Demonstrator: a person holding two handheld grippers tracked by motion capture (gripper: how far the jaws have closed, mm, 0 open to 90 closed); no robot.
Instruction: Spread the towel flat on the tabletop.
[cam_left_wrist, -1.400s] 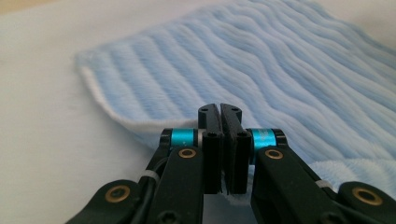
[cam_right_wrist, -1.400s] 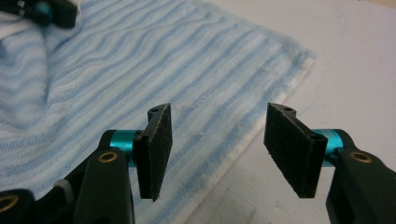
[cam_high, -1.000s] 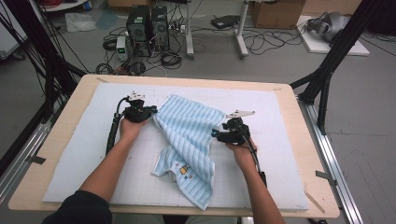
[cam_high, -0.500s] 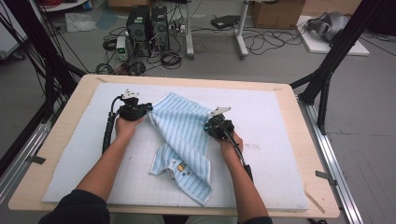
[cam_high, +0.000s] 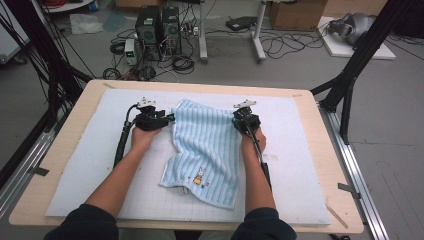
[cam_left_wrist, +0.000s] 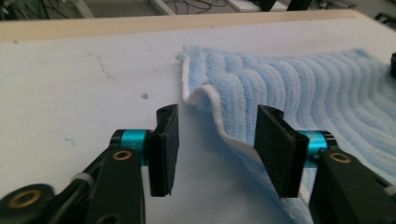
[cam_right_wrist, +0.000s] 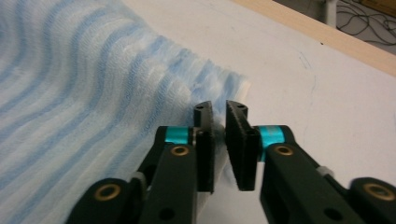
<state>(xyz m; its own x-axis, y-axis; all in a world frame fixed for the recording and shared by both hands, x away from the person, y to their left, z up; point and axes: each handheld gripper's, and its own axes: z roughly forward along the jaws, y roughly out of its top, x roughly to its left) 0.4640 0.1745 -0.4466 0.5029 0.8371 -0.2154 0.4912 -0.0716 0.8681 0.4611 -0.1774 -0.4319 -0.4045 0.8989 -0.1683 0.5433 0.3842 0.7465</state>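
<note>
Between both grippers, towel (cam_high: 207, 147), left gripper (cam_left_wrist: 217, 140) agape

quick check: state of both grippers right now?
Left gripper: open, jaws straddling the towel's raised edge, not clamped.
Right gripper: nearly shut, pinching the towel's edge.

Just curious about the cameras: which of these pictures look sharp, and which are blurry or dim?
High view: evenly lit, slightly soft. Left gripper view: the blue striped towel is crisp, its near black jaws softer. Right gripper view: the towel's near weave is blurred and the black jaws sit in shade.
</note>
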